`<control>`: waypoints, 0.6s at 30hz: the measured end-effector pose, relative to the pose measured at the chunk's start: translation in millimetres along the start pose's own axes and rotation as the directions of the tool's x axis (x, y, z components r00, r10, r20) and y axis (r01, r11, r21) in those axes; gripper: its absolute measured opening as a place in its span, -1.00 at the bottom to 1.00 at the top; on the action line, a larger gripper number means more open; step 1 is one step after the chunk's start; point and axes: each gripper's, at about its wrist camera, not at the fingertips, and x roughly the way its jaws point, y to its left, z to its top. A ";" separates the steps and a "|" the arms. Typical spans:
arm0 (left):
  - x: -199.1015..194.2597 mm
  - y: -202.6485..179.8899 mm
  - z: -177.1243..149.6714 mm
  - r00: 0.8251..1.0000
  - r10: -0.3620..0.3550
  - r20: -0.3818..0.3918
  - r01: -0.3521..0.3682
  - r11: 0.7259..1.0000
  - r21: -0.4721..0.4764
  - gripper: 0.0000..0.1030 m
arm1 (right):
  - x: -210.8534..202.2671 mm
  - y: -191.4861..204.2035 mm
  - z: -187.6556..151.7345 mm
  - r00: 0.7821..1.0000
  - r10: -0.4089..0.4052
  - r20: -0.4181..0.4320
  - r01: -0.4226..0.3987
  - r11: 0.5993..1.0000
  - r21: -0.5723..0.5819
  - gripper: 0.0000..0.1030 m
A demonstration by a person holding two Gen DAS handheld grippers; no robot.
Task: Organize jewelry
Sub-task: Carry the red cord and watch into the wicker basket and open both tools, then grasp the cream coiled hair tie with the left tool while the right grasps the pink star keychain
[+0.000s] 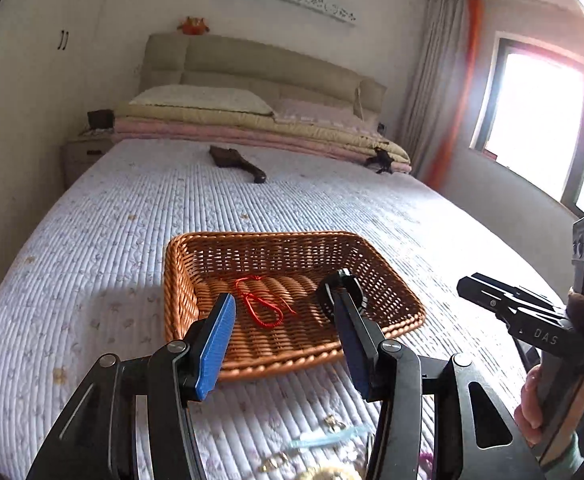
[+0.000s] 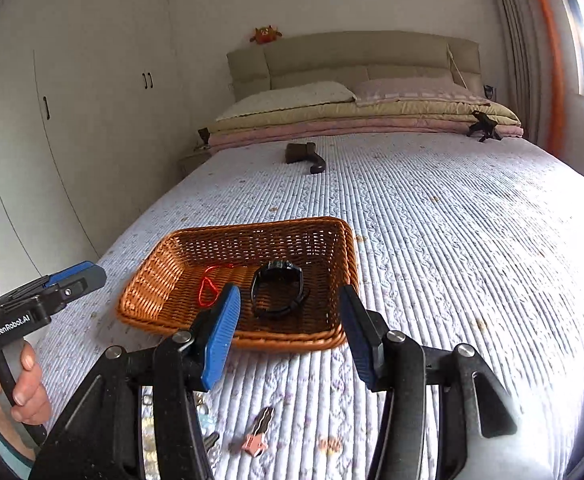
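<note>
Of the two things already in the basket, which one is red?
The red cord bracelet, lying on the left side of the wicker basket. The other piece, the watch beside it, is black.

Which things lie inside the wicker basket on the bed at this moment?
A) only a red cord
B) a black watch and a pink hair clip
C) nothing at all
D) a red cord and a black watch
D: in the right wrist view, the red cord and the black watch both lie on the floor of the basket.
</note>
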 end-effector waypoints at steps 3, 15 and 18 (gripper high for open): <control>-33.2 -7.8 -22.5 1.000 -0.022 0.007 0.022 1.000 -0.011 0.02 | -22.2 6.3 -28.6 0.999 -0.010 0.033 0.010 1.000 -0.004 0.05; -15.2 8.9 -111.2 0.990 -0.085 -0.113 0.068 0.987 -0.143 0.01 | -10.5 22.0 -104.3 0.998 -0.043 -0.039 0.044 0.999 0.030 0.05; -1.9 11.7 -118.5 0.985 -0.084 -0.148 0.060 0.986 -0.158 0.01 | -0.5 23.5 -110.6 0.995 -0.060 -0.083 0.061 0.998 0.006 0.05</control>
